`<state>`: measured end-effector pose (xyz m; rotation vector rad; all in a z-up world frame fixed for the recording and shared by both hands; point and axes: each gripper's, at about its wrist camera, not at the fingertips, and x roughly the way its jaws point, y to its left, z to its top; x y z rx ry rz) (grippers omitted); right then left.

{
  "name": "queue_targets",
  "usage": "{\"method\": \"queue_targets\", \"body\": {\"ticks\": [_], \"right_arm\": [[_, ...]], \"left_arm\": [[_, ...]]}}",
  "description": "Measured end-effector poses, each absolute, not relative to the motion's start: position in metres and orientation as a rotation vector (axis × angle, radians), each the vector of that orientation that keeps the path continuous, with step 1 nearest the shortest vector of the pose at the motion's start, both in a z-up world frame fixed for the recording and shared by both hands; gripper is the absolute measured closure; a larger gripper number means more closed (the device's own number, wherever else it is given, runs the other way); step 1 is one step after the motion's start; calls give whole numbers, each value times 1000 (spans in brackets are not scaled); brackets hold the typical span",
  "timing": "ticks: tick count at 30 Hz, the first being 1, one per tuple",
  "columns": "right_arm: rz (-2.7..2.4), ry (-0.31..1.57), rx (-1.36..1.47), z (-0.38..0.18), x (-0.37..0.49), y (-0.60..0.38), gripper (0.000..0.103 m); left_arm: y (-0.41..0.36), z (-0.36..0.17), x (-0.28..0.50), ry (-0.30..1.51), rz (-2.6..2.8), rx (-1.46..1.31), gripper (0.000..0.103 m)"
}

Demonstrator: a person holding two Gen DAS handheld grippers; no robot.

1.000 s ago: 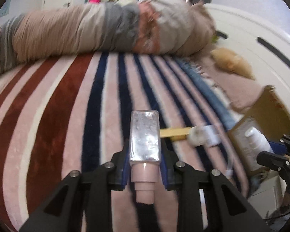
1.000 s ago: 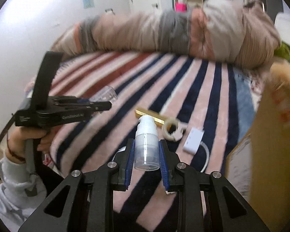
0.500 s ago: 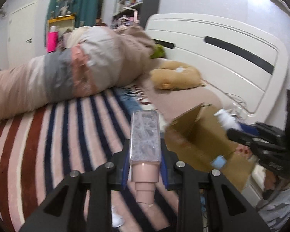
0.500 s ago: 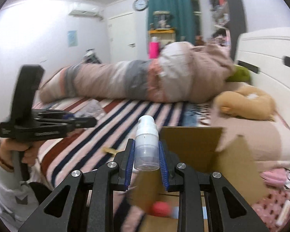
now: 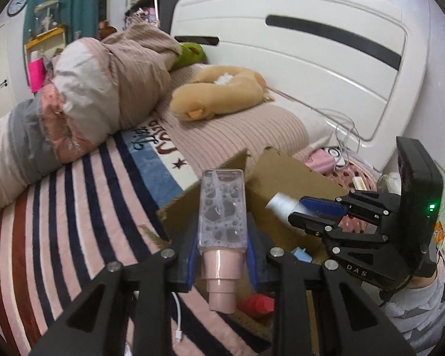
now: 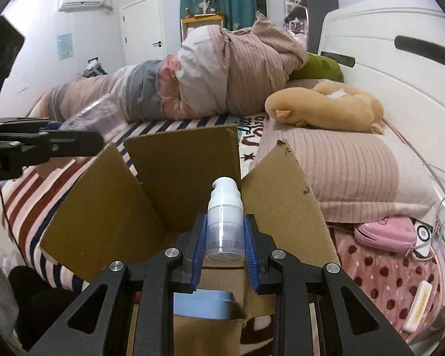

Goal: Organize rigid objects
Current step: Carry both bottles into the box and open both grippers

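Observation:
My left gripper [image 5: 222,255] is shut on a clear rectangular bottle with a pink cap [image 5: 222,216], held at the near edge of an open cardboard box [image 5: 293,178]. My right gripper [image 6: 225,246] is shut on a small white pump bottle [image 6: 225,222] and holds it above the box's opening [image 6: 181,163]. From the left wrist view the right gripper [image 5: 308,210] with its pump bottle [image 5: 281,204] hangs over the box. Inside the box lie a blue item [image 6: 203,304] and a red item [image 5: 258,305].
The box stands on a striped blanket [image 5: 59,222] on a bed. A rolled duvet [image 6: 198,74], a tan plush toy [image 6: 323,106], a pink pouch [image 6: 385,234] and a white cable [image 5: 178,320] lie around it. The white headboard [image 5: 311,53] is behind.
Both grippers have swung from over the striped blanket to the cardboard box, each still holding its bottle. The right gripper now hangs over the box opening.

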<state>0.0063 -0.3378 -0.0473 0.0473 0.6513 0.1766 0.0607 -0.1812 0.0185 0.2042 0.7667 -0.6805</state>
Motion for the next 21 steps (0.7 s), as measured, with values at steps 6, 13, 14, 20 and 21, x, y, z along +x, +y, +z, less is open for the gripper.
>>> {"method": "queue_targets", "body": {"ticks": [6,13,14,20,21], "right_arm": [[189,634,56,-47,-3,-338,81],[213,606,79,-46,-8,-333,75],[214,603,82,-46,-8,-332,74],[223,575,97,-37,-12,-327,74],[227,571,98,-36,-13,-326,74]], "left_arm": [[-200,5,65,821,-688,246,79],[-206,-10,72,856,-639,305,79],[-205,-10,72,860,-635,304,78],[-186,-1,67,837,-582,259,63],[-184,1,66,830,-580,249,60]]}}
